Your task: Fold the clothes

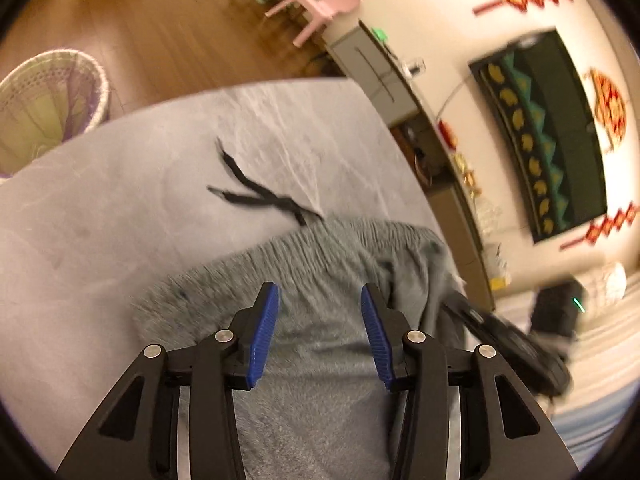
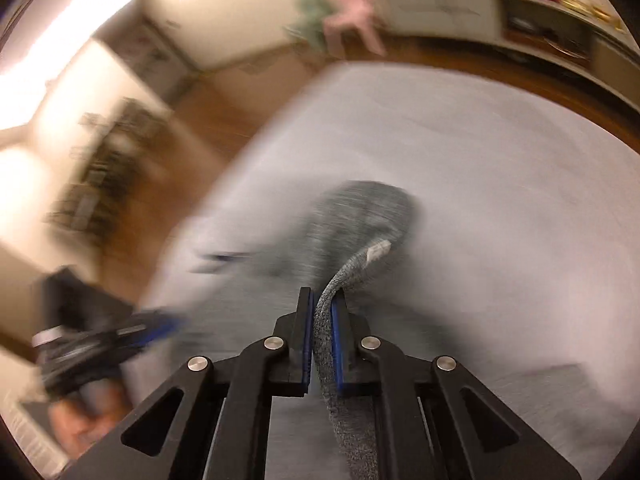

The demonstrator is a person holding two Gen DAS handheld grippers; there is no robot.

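A grey garment [image 1: 320, 344] is lying bunched on the grey bed [image 1: 100, 220]. The left tool [image 1: 320, 304] is tilting down over it, released and gripping nothing. The right tool [image 2: 322, 312] is angling down, clenching a fold of the garment.

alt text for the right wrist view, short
The right gripper is shut on a strip of the grey garment, which trails onto a pale grey bed. The view is motion-blurred; the left gripper shows at lower left.

Heathered grey garment [image 1: 320, 340] with black drawstring [image 1: 256, 196] on pale grey sheet [image 1: 80, 220].
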